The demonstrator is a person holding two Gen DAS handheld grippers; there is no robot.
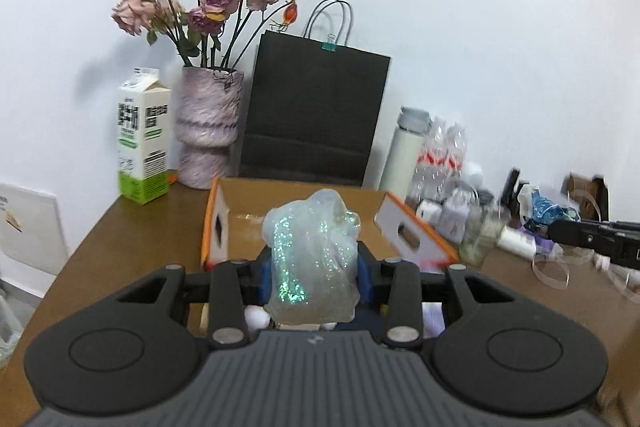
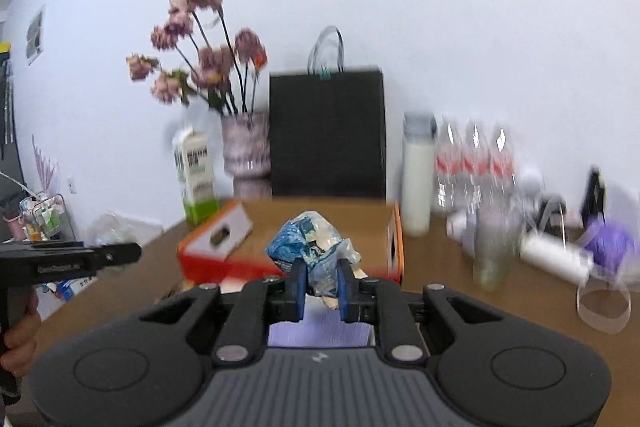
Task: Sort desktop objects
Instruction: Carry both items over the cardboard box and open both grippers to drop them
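Black tongs (image 2: pixel 322 281) with blue pads (image 2: pixel 297 287), silver screws.

A crumpled clear glittery wrapper (image 1: pixel 314 259) sat at centre frame, pinched upright. A crumpled blue-and-clear wrapper (image 2: pixel 314 247) was likewise pinched at centre frame.

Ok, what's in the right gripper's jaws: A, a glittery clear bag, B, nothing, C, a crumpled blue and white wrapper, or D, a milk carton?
C: the right gripper is shut on the crumpled blue and white wrapper; the glittery bag sits in the left gripper.
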